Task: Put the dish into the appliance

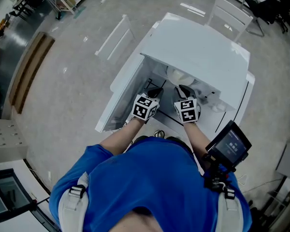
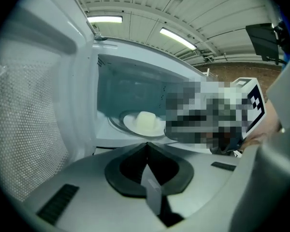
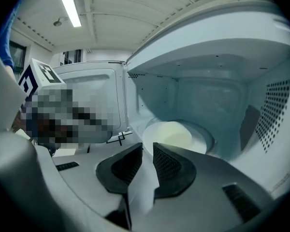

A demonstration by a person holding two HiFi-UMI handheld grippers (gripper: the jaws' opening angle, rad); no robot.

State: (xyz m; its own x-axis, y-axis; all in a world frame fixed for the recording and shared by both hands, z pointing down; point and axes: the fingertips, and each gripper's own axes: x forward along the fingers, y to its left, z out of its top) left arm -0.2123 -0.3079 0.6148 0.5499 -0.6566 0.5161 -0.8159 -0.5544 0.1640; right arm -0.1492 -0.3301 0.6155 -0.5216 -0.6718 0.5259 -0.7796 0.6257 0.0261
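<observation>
The white microwave stands open, its door swung out to the left. Inside, a white plate with a pale mound on it rests on the glass turntable; the same dish shows in the right gripper view and as a pale shape from the head. My left gripper is just outside the cavity mouth, its jaws closed tip to tip with nothing between them. My right gripper hovers beside it with a narrow gap between its pads, holding nothing. From above, the left gripper and right gripper sit side by side.
The open door's perforated window is close on the left. A black screen device is mounted at the person's right side. A white chair stands behind the microwave, and a wooden bench lies at far left.
</observation>
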